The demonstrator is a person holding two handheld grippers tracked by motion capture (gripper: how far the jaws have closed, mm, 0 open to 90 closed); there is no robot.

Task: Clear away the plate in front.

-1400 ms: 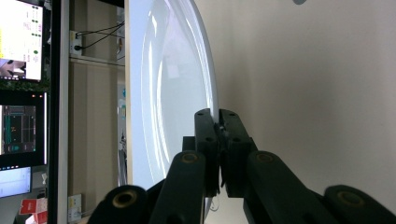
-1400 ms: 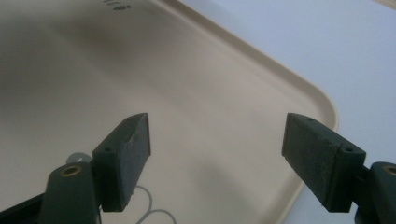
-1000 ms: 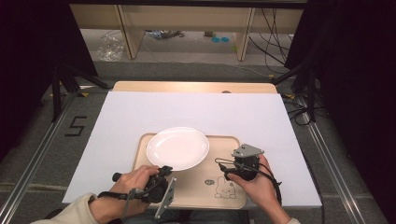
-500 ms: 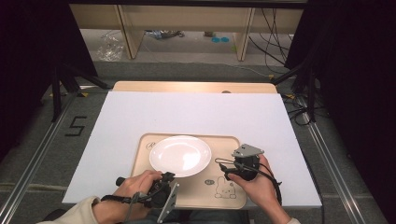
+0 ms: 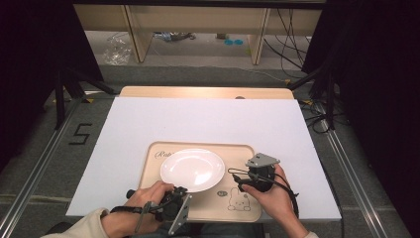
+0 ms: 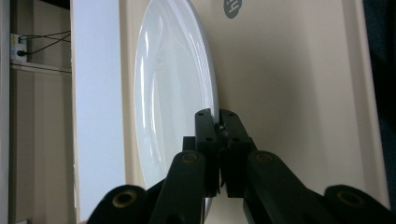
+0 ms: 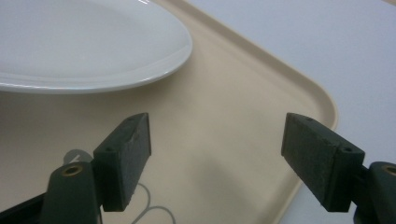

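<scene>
A white plate (image 5: 193, 169) lies on a beige tray (image 5: 246, 149) at the table's near edge. My left gripper (image 5: 179, 190) is shut on the plate's near rim; in the left gripper view its jaws pinch the plate (image 6: 173, 93) edge at the left gripper (image 6: 218, 122) tips. My right gripper (image 5: 236, 179) stands open over the tray's right part, just right of the plate. In the right gripper view the right gripper (image 7: 219, 140) has only bare tray (image 7: 224, 116) between its jaws, and the plate (image 7: 88, 42) sits to the upper left.
The tray rests on a white board (image 5: 198, 119) covering a wooden table (image 5: 198, 92). A rabbit drawing (image 5: 238, 200) marks the tray's near right corner. Shelving and cables (image 5: 292, 29) stand beyond the table. A "5" mark (image 5: 79, 134) is on the floor at left.
The plate has slid toward the near edge of the tray, pulled by my left gripper. My right gripper has stayed in place.
</scene>
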